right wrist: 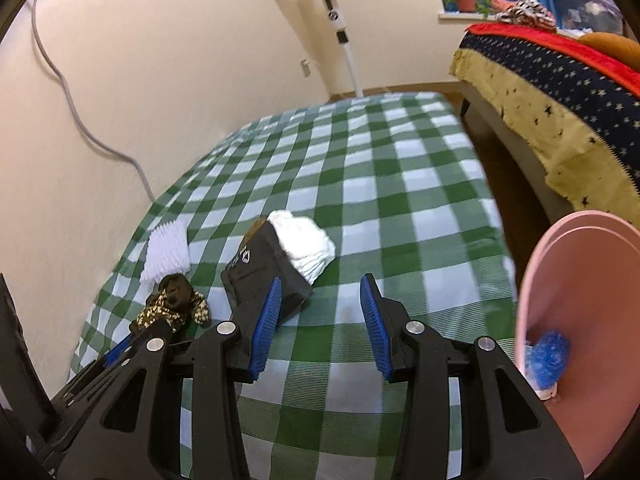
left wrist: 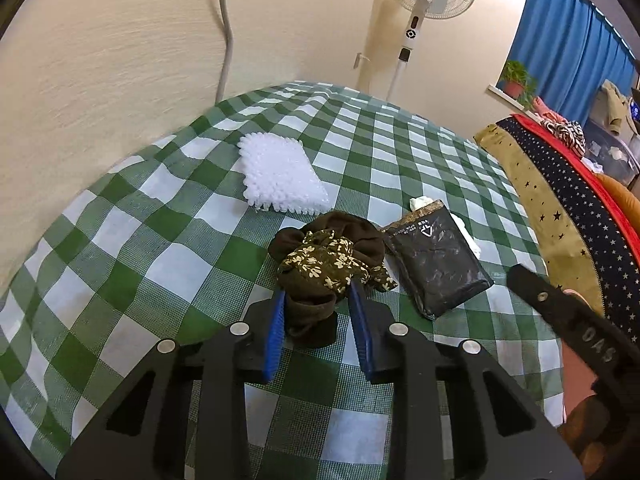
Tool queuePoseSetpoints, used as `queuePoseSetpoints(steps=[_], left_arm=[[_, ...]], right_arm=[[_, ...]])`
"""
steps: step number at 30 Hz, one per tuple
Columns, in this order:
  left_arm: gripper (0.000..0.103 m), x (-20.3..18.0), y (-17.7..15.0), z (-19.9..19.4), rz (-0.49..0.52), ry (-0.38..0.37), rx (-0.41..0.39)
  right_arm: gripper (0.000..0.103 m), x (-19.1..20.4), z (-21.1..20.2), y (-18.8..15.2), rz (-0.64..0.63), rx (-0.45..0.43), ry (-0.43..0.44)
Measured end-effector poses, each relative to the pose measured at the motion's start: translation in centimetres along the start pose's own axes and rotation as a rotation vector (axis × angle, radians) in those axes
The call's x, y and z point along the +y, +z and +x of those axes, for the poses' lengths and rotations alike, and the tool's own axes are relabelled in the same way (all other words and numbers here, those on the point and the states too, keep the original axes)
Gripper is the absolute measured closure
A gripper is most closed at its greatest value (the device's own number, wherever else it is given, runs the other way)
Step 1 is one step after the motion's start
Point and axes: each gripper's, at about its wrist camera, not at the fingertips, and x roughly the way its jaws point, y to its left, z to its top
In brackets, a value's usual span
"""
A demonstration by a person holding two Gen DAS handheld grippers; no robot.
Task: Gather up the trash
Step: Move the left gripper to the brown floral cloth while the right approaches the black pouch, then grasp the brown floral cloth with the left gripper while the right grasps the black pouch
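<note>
The left tongs [left wrist: 320,300] are clenched on a crumpled brown cloth with a cream floral print [left wrist: 328,260], which lies on the green-checked bench [left wrist: 160,240] toward its near edge. The right tongs [right wrist: 320,304] hang released above the bench, nothing between them. A pink bin [right wrist: 580,320] at the right edge holds a blue wad [right wrist: 548,356]. Just beyond the cloth lies a shiny black packet [left wrist: 436,256] touching a white tissue wad [right wrist: 304,244]. Farther toward the wall-side edge rests white bubble wrap [left wrist: 280,176].
</note>
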Motion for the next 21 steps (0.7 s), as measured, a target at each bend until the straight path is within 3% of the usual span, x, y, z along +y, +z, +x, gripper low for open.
queuePoseSetpoints(steps=[15, 17, 21], left_arm=[[0.074, 0.1, 0.1, 0.0, -0.004, -0.001, 0.008], [0.074, 0.1, 0.1, 0.1, -0.004, -0.001, 0.009], [0.074, 0.0, 0.0, 0.1, -0.003, 0.000, 0.010]], right_arm=[[0.063, 1.1, 3.1, 0.2, 0.008, 0.073, 0.057], [0.073, 1.2, 3.2, 0.2, 0.002, 0.077, 0.057], [0.084, 1.5, 2.9, 0.3, -0.028, 0.066, 0.049]])
